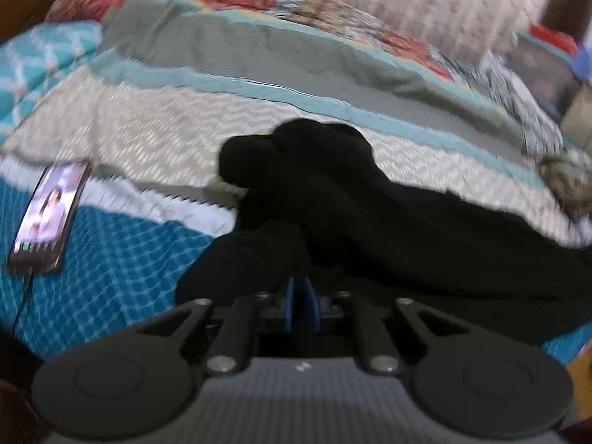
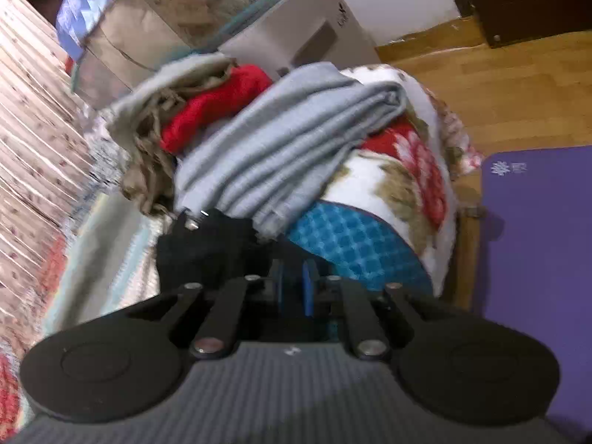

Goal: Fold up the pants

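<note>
Left claw [image 1: 301, 309] looks pinched on the black pants [image 1: 370, 229] bunched on the bed [image 1: 111, 270]; right claw [image 2: 292, 288] nearly together, grip unclear; thin fabric could slip loose mid-lift.

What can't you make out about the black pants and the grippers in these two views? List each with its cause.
- Left gripper: whether its pads pinch the pants; black cloth, motion blur.
- Pants' waistband end: cut off at the left wrist view's right edge.
- Right gripper: grip unclear; blurred.
- Phone screen: blurred.
</note>
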